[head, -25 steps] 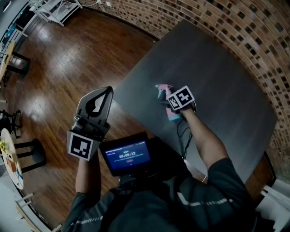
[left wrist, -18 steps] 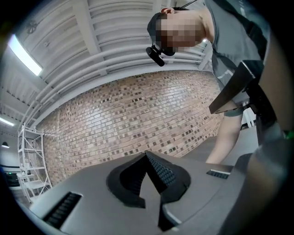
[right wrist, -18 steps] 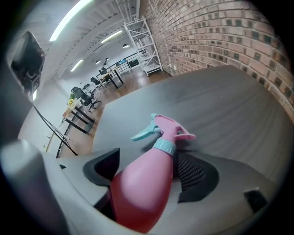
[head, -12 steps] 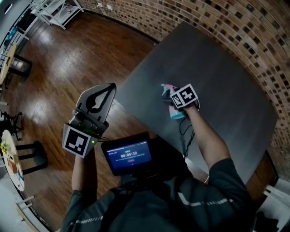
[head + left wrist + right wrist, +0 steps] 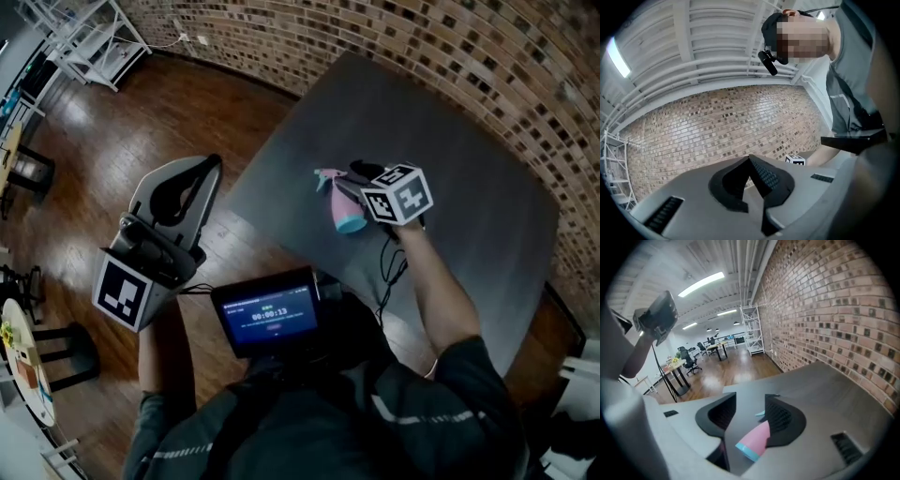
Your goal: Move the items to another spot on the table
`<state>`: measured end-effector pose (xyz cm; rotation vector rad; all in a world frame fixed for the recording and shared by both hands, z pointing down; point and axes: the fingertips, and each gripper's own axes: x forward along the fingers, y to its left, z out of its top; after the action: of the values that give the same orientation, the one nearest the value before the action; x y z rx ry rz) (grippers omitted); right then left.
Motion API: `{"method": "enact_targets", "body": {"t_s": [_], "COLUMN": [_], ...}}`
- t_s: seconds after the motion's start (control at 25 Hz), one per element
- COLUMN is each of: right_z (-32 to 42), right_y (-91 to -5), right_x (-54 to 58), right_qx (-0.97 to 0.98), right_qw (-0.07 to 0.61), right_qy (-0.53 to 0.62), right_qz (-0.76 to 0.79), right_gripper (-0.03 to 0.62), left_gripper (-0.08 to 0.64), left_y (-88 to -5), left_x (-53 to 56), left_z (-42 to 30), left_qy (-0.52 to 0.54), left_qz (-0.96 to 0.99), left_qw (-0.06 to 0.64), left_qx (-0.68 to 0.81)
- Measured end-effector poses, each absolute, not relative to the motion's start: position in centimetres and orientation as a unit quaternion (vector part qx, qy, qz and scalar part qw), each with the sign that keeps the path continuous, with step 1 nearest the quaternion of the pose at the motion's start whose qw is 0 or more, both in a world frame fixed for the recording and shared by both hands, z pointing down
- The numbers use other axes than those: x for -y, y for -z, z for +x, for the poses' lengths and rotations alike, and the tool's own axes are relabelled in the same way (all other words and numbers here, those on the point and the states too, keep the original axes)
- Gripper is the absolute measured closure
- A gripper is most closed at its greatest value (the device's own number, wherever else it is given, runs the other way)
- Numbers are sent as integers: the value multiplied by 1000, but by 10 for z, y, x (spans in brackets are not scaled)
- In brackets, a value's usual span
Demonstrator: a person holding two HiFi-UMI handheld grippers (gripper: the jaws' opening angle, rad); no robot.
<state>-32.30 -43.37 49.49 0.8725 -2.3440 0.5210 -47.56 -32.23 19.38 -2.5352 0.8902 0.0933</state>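
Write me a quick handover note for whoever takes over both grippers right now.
Right gripper: its fingers have just been closing and now grip the pink bottle, blue end toward the camera, over the dark table.
Left gripper: fingers together, empty, out over the wood floor beside the table.
Done: bottle picked up.
Left: carry it to another spot on the table, set it down, release. No other item shows in these views.
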Motion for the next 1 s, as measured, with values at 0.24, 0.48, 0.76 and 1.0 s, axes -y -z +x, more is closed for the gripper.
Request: {"method": "enact_targets", "body": {"t_s": [0.24, 0.48, 0.76, 1.0], "right_z": [-314, -304, -282, -262], "right_y": [-412, -362, -333, -322], "right_x": [379, 328, 291, 274], "right_qx": [892, 898, 896, 900], "right_qw": [221, 169, 135, 125], "right_qy": [-134, -94, -69, -53], "right_qz": [371, 395, 418, 415], "right_gripper": [436, 591, 592, 592], "left_gripper": [563, 563, 563, 563], "left_y": [-190, -196, -181, -171], "left_x": [268, 245, 223, 217], "left_z": [-455, -448, -439, -419], "left_qy": [-53, -63, -75, -88], "left_qz": [-942, -944, -945, -942], "left_qw": [208, 209, 212, 209], "left_qx": [-260, -247, -238, -247]}}
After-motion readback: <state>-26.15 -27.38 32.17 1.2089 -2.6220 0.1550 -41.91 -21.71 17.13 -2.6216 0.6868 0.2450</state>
